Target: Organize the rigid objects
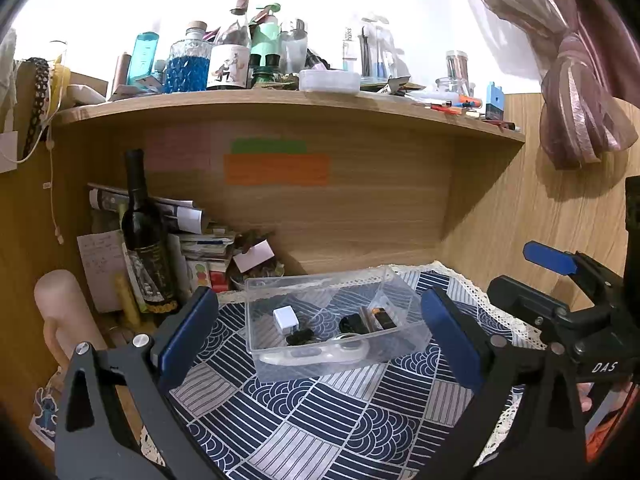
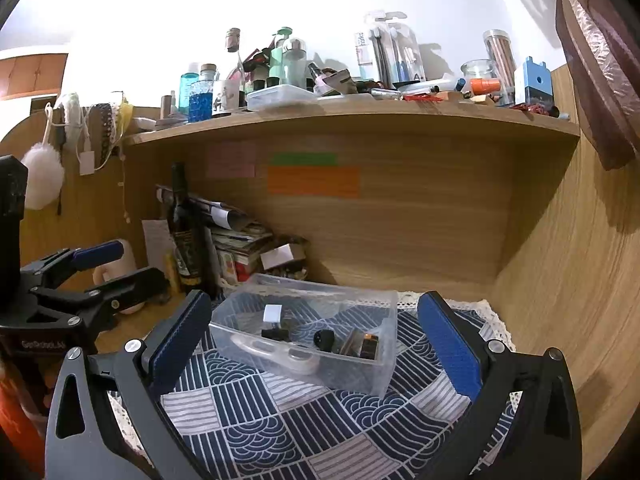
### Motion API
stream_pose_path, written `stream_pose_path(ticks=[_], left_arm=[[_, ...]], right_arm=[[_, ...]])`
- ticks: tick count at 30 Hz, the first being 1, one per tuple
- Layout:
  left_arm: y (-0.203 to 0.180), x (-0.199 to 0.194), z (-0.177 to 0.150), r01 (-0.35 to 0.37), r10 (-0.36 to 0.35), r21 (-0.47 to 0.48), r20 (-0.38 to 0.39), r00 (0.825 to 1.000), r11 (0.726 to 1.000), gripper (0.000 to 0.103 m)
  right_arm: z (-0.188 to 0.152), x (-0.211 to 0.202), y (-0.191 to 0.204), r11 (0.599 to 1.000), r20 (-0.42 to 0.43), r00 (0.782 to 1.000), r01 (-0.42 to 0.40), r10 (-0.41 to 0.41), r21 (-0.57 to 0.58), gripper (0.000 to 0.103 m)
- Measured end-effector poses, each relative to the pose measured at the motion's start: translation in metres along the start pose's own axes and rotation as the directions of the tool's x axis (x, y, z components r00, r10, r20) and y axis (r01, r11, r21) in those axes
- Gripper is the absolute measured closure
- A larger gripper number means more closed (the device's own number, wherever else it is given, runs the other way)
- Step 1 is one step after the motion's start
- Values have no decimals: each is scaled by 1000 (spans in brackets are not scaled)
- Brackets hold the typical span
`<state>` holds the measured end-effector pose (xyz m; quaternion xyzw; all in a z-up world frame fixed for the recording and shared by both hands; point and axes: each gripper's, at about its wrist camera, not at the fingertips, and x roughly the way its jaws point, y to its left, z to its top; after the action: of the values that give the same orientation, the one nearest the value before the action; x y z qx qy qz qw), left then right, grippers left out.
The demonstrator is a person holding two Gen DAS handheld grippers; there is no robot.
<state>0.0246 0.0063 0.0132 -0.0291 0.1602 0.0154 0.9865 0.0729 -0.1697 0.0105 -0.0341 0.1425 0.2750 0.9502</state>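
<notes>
Currently both tongs, left gripper [image 1: 320, 332] & right gripper [image 2: 314, 336], are being held wide, empty; clear bin [image 1: 256, 320] w/ items appears filled, approach should be kept slow.

Ahead of the jaws a clear glossy plastic bin [image 1: 320, 284] is sitting on patterned matt cloth [image 1: 320, 412], wood-grain panelling [image 1: 360, 208] showing behind.

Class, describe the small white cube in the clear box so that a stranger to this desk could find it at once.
Start at the blue patterned cloth on the wooden desk, where a clear plastic box sits. Inside it, towards the left end, stands the white cube. It is the only white, blocky piece there: the things beside it are dark, and the long pale tool lies flat along the front wall.
</notes>
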Motion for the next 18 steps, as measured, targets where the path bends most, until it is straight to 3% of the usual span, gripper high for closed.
stream_pose_path(ticks=[18], left_arm=[[-5, 3, 3, 7, -7, 19, -1, 1000, 1000, 0]], right_arm=[[1, 1, -2, 1000, 0, 1000, 1, -1, 9, 0]])
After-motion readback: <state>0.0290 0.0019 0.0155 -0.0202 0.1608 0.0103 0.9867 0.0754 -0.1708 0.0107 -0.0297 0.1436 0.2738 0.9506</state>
